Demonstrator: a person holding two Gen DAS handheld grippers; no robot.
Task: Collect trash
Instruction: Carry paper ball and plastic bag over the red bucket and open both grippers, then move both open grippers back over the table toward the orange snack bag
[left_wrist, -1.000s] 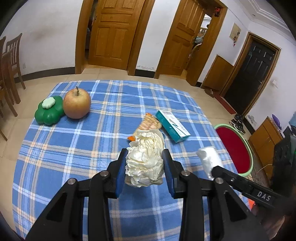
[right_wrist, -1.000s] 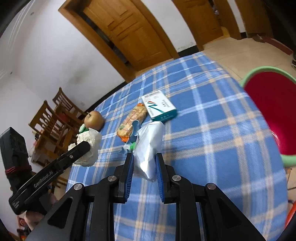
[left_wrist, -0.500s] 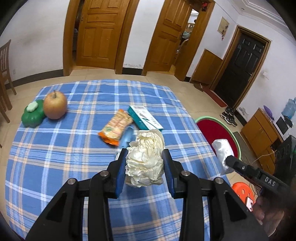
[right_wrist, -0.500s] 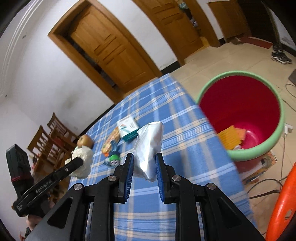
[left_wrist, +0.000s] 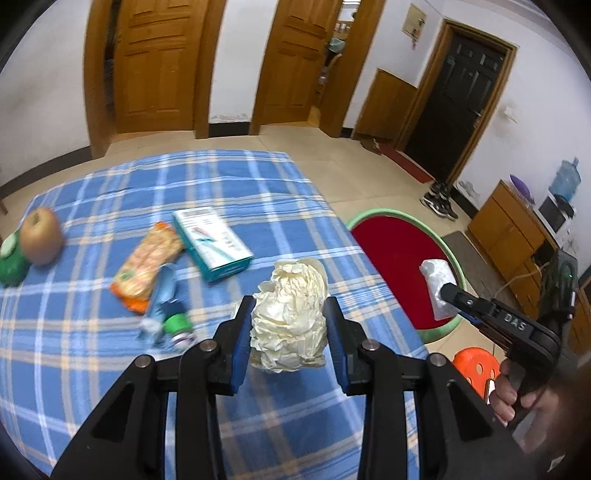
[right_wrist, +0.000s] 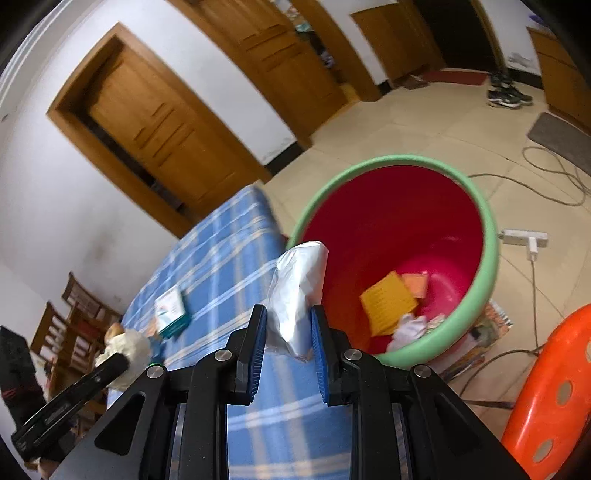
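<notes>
**Both grippers carry trash at the table's bin-side edge**

The left gripper (left_wrist: 289, 334) pinches a crumpled ball of cream paper (left_wrist: 290, 317) between its blue pads. The wad stands taller than it is wide, its long axis running up and away from the fingers, its top leaning slightly toward the bin. It hangs above the blue plaid tablecloth (left_wrist: 110, 369), near the table's edge.

The right gripper (right_wrist: 289, 338) clamps a crinkled white plastic bag (right_wrist: 299, 295). The bag's long axis rises from the pads and tilts toward the bin, its folded upper end overlapping the green rim in the right wrist view. It hangs at the table's edge, just beside the bin mouth.

The bin (right_wrist: 491, 236) is red inside with a green rim and stands on the tiled floor against the table. In its bottom lie yellow and orange paper scraps (right_wrist: 388, 301) and white crumpled bits.

On the cloth rest a teal box (left_wrist: 212, 242), an orange snack packet (left_wrist: 147, 264), a squashed clear bottle with a green cap (left_wrist: 168, 306), an apple (left_wrist: 40, 236) and a green object at the far left edge.

Wooden doors (left_wrist: 155, 62) line the white walls; an orange plastic stool (right_wrist: 554, 391) stands beside the bin, with cables on the floor.
</notes>
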